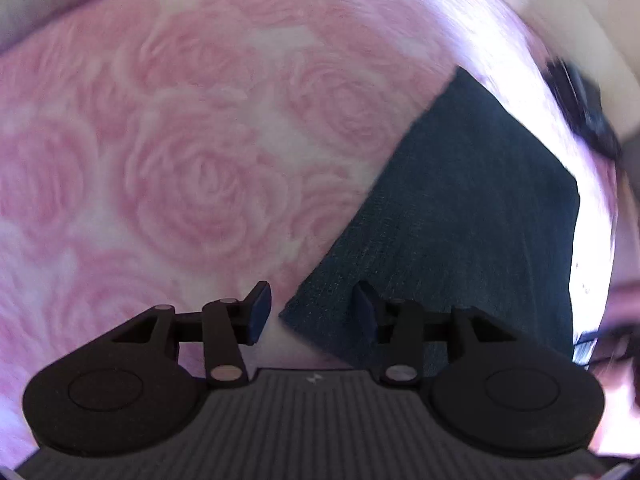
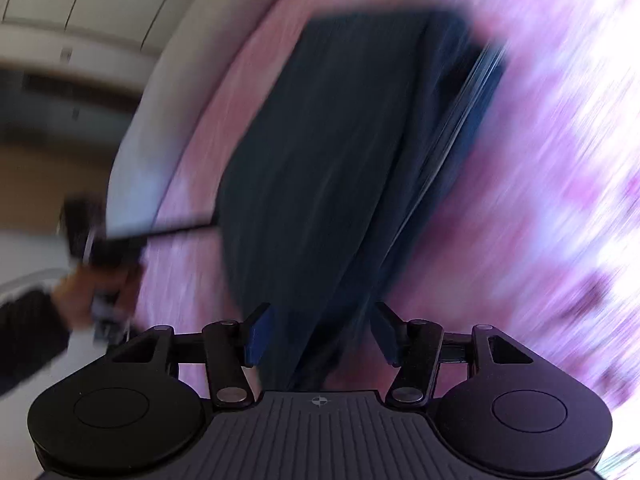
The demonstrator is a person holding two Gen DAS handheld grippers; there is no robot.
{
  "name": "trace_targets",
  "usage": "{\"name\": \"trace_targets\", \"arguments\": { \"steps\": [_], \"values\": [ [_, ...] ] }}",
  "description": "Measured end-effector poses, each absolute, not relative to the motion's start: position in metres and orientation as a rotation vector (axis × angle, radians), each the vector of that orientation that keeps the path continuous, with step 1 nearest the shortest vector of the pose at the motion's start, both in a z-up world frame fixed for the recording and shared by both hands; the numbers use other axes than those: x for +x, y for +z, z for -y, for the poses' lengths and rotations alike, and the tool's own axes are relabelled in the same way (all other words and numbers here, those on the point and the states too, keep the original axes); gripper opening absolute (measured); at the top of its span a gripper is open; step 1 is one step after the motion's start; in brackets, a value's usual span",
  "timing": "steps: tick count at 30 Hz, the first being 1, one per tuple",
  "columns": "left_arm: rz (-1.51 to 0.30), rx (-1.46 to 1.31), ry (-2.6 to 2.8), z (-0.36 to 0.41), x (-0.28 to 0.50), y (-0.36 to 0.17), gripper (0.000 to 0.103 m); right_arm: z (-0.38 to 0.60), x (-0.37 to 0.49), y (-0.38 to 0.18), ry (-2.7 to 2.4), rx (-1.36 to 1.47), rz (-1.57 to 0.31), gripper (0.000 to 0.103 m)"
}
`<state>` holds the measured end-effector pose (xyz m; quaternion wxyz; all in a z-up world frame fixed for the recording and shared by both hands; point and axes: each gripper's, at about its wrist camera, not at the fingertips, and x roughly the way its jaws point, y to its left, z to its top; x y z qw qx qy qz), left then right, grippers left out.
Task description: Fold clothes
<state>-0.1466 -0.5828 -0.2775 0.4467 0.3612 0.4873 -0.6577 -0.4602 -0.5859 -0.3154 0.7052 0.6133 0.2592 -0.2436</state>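
Right wrist view: right claw (image 2: 320, 332) spread, tilted down, straddling dark garment (image 2: 320, 152); left claw (image 1: 312, 312) spread.

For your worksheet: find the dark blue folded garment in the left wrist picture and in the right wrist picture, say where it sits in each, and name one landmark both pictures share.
Left wrist: the dark blue garment fills the right half, its near corner between the open fingers.
Right wrist: it runs down the centre, blurred, to between the open fingers.
Shared landmark: the pink rose-patterned bedspread beneath it.
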Motion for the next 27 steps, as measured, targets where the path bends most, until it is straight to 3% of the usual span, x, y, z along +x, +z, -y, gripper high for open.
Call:
{"name": "trace_targets", "arguments": {
  "steps": [1, 5, 8, 11, 12, 14, 16, 18, 19, 20, 21, 22, 23, 27],
  "values": [
    [-1.222, 0.891, -1.609, 0.584, -0.146, -0.282, 0.044, 0.577, -0.453, -0.320, -0.531, 1.367, -0.584, 0.057],
    [-1.160, 1.004, -1.632, 0.590, -0.164, -0.288, 0.022, 0.553, -0.437, -0.327, -0.627, 1.410, -0.517, 0.057],
    [-1.014, 1.106, -1.696, 0.585, -0.181, -0.285, 0.018, 0.538, -0.431, -0.310, -0.710, 1.345, -0.512, 0.057],
    [-1.038, 1.059, -1.749, 0.584, -0.169, -0.280, 0.017, 0.525, -0.423, -0.298, -0.715, 1.313, -0.485, 0.057],
    [-1.072, 1.021, -1.766, 0.584, -0.159, -0.279, 0.017, 0.522, -0.422, -0.297, -0.714, 1.316, -0.473, 0.057],
    [-1.136, 0.949, -1.815, 0.584, -0.141, -0.278, 0.033, 0.519, -0.422, -0.300, -0.737, 1.336, -0.448, 0.057],
    [-1.180, 0.929, -1.867, 0.586, -0.131, -0.280, 0.042, 0.515, -0.423, -0.303, -0.760, 1.355, -0.423, 0.057],
    [-1.227, 0.929, -1.913, 0.588, -0.131, -0.287, 0.041, 0.514, -0.422, -0.306, -0.778, 1.367, -0.399, 0.057],
    [-1.237, 0.936, -1.930, 0.589, -0.133, -0.290, 0.042, 0.514, -0.422, -0.308, -0.793, 1.365, -0.401, 0.046],
    [-1.242, 0.942, -1.947, 0.589, -0.134, -0.291, 0.034, 0.514, -0.421, -0.310, -0.815, 1.356, -0.419, 0.026],
    [-1.240, 0.947, -1.961, 0.588, -0.135, -0.290, 0.028, 0.514, -0.420, -0.311, -0.828, 1.358, -0.429, 0.024],
    [-1.227, 0.958, -1.963, 0.587, -0.134, -0.286, 0.011, 0.515, -0.420, -0.313, -0.830, 1.376, -0.427, 0.018],
    [-1.198, 0.979, -1.946, 0.585, -0.133, -0.279, 0.002, 0.515, -0.420, -0.312, -0.832, 1.401, -0.420, 0.015],
    [-1.158, 1.005, -1.944, 0.572, -0.125, -0.265, 0.002, 0.508, -0.421, -0.297, -0.809, 1.475, -0.390, 0.013]
  ]
}}
